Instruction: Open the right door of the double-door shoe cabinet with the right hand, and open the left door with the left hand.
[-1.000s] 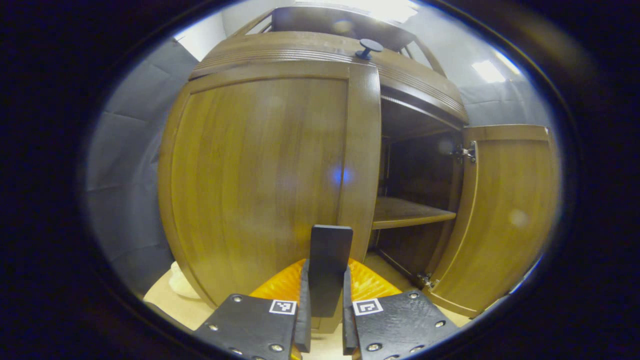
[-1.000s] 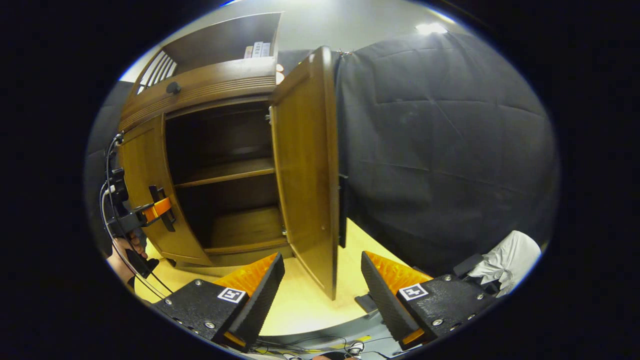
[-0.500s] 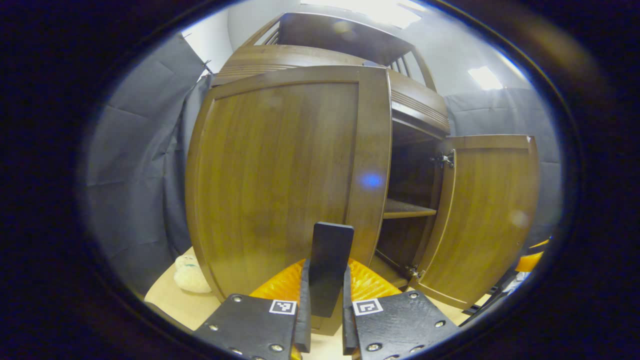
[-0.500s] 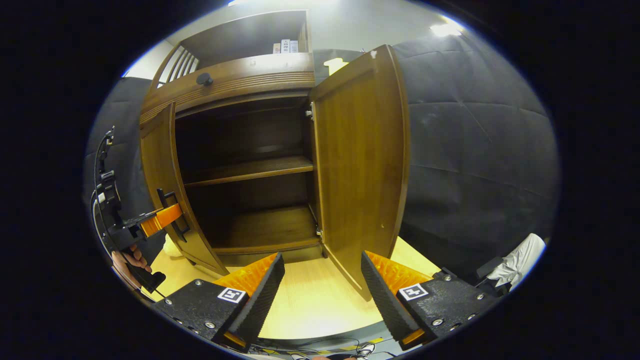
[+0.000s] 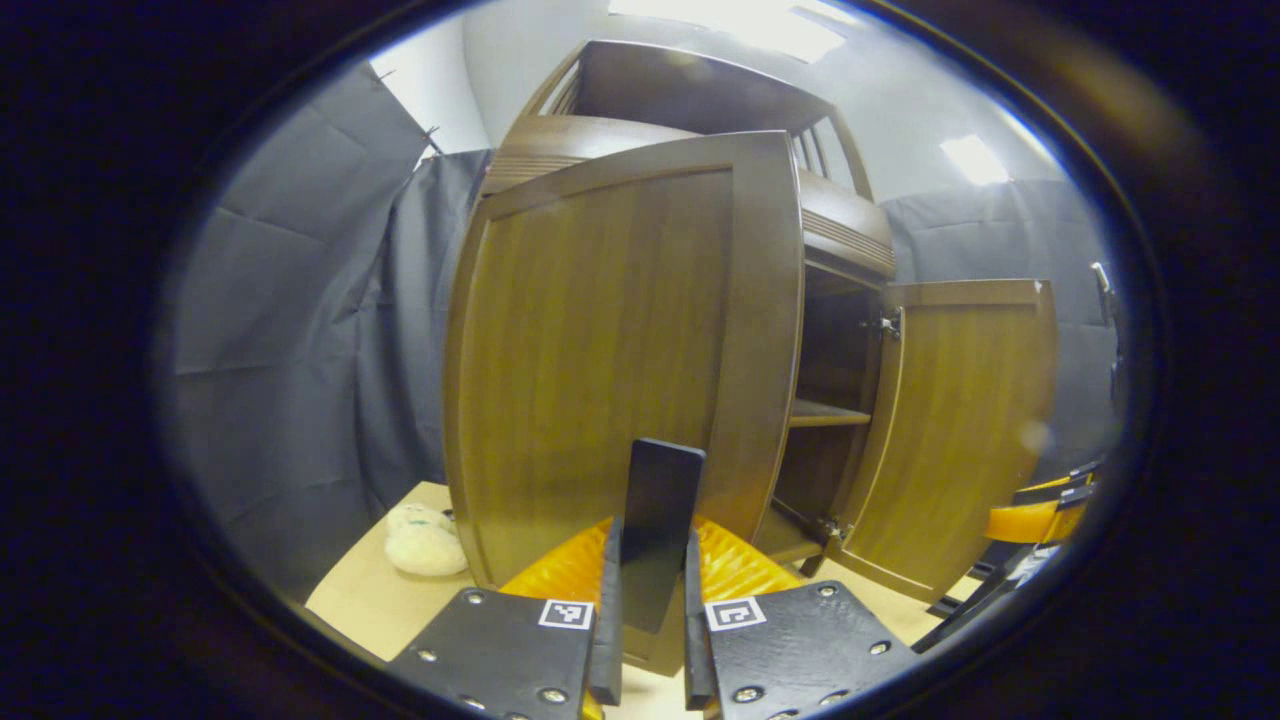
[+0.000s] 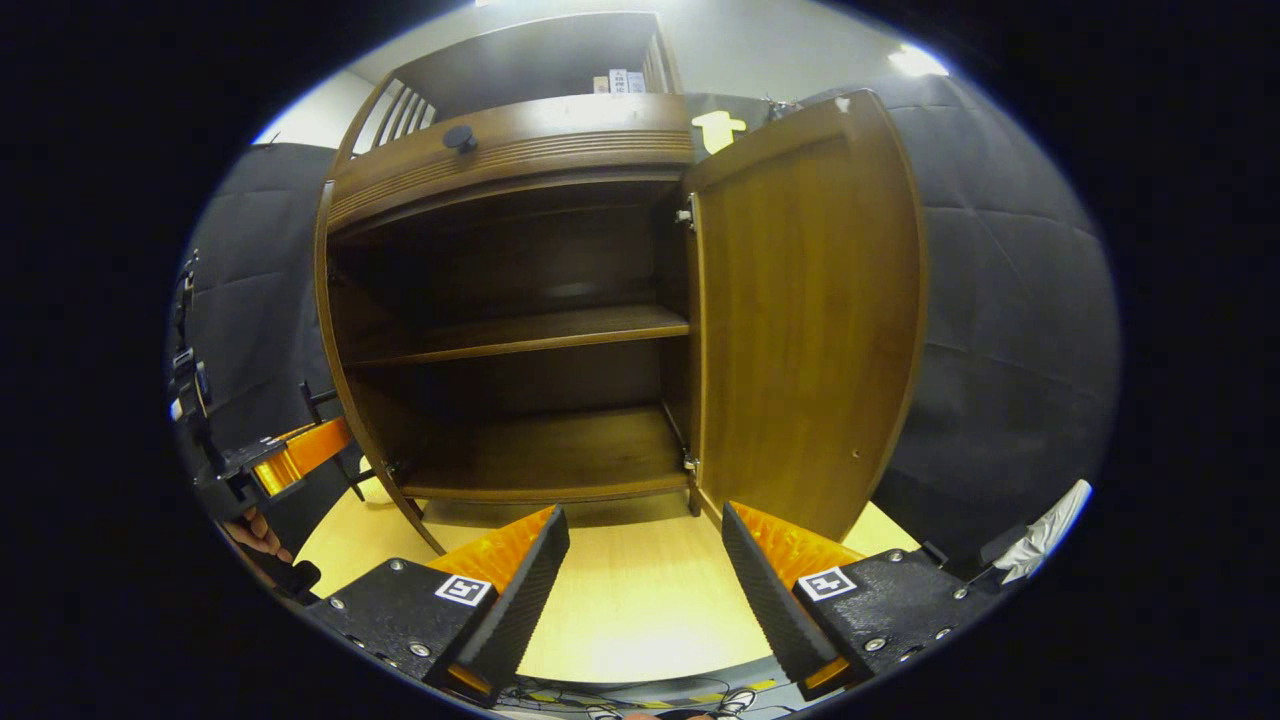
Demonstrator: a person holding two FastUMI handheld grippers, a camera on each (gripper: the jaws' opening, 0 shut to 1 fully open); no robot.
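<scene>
Left gripper (image 5: 647,640) pinches left door's handle (image 5: 655,530) (no legible writing); right gripper (image 6: 645,580) spread.

We note a pale wooden floor (image 6: 620,610) carrying the shoe cabinet (image 6: 520,160). In the left gripper view, a cream plush toy (image 5: 425,540) lies on the floor just beside the cabinet's left door (image 5: 610,350). Cables (image 6: 560,692) trail along the near floor edge.
</scene>
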